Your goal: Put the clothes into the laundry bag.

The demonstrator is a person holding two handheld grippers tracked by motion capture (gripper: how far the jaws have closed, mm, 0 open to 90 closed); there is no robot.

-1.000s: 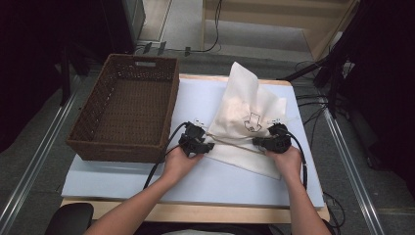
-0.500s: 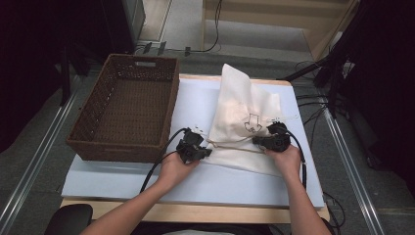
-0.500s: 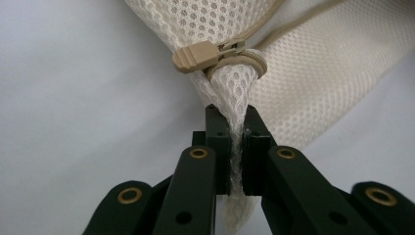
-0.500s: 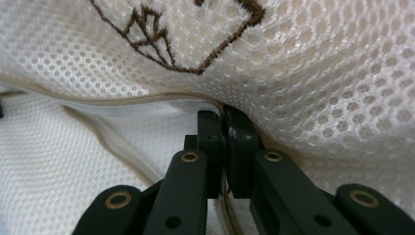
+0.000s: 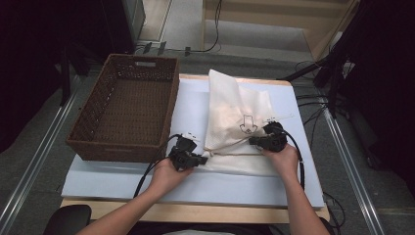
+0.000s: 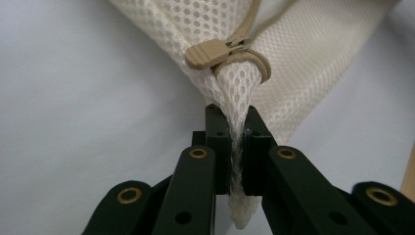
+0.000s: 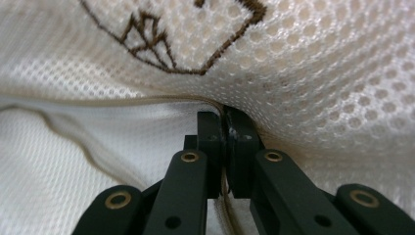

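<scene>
The mesh bag (image 5: 235,122) lies on the bench (image 5: 122,171), just right of the basket (image 5: 127,112). Its neck is already cinched by the cord (image 6: 244,58) and toggle (image 6: 208,53). The left claw (image 6: 234,142) is clenched on the gathered neck; the right claw (image 7: 225,142) pinches the cord against the mesh. Judging by this, the closing looks nearly done, with a final tightening left. The basket is empty; what the bag holds is hidden.
</scene>
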